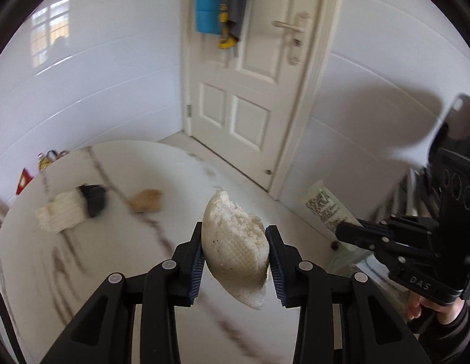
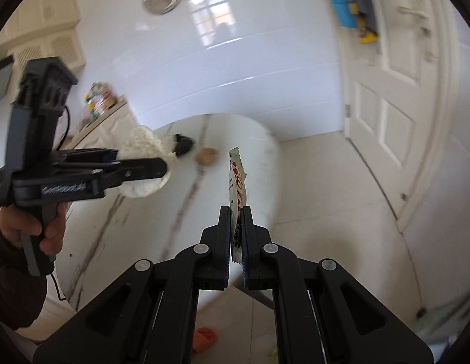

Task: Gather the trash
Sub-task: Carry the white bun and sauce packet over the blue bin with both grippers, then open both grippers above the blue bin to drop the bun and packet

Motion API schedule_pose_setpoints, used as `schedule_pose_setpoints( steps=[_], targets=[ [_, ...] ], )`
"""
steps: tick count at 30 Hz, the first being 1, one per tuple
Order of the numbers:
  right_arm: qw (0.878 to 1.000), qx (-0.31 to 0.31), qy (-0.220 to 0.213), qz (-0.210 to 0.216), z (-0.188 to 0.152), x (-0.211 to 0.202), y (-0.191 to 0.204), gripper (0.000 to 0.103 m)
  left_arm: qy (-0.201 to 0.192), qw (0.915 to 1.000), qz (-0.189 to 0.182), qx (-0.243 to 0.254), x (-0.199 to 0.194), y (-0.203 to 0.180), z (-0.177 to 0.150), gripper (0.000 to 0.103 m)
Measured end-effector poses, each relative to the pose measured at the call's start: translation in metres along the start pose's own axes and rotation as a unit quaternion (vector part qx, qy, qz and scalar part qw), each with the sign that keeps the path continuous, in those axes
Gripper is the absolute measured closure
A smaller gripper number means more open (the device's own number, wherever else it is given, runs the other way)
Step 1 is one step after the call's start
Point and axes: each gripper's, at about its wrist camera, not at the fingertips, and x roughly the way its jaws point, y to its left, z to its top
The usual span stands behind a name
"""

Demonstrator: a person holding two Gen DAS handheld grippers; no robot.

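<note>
My left gripper (image 1: 235, 242) is shut on a half-eaten white steamed bun (image 1: 235, 248) and holds it above the round marble table (image 1: 68, 273). The bun also shows in the right wrist view (image 2: 144, 163), with the left gripper (image 2: 162, 166) around it. My right gripper (image 2: 236, 230) is shut on a white and red snack wrapper (image 2: 236, 179), held up past the table's right edge. In the left wrist view the right gripper (image 1: 341, 230) holds the wrapper (image 1: 323, 204) at the right.
On the table lie a lined paper with a black object (image 1: 74, 209) and a brown crumpled scrap (image 1: 147, 201). A white door (image 1: 247, 85) stands behind. An orange slipper (image 2: 204, 338) lies on the tiled floor. A cabinet with jars (image 2: 100, 100) is at left.
</note>
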Motion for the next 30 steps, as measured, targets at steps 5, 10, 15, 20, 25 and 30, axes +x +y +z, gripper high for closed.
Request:
schedule_pose_setpoints(
  steps=[5,10,15,20,25,30],
  targets=[
    [0.997,0.05,0.0,-0.058,-0.037,-0.036,-0.052,0.096,0.039,0.9974,-0.037,0.049,0.048,-0.083,-0.003,0.068],
    [0.99,0.107,0.022,-0.088,-0.077,-0.037,-0.108,0.096,0.073,0.9937,-0.04,0.075,0.1,-0.133,-0.004,0.068],
    [0.984,0.156,0.046,-0.079,-0.108,-0.003,-0.155,0.096,0.109,0.9905,-0.025,0.08,0.155,-0.153,-0.005,0.068],
    [0.977,0.194,0.058,-0.065,-0.132,0.03,-0.193,0.085,0.152,0.9856,-0.008,0.075,0.212,-0.16,-0.009,0.068],
    [0.973,0.201,0.075,-0.088,-0.153,0.035,-0.214,0.069,0.186,0.9803,0.005,0.066,0.262,-0.158,-0.012,0.066],
    [0.972,0.195,0.084,-0.102,-0.158,0.025,-0.223,0.064,0.179,0.9806,0.028,0.074,0.289,-0.172,0.008,0.024]
  ],
)
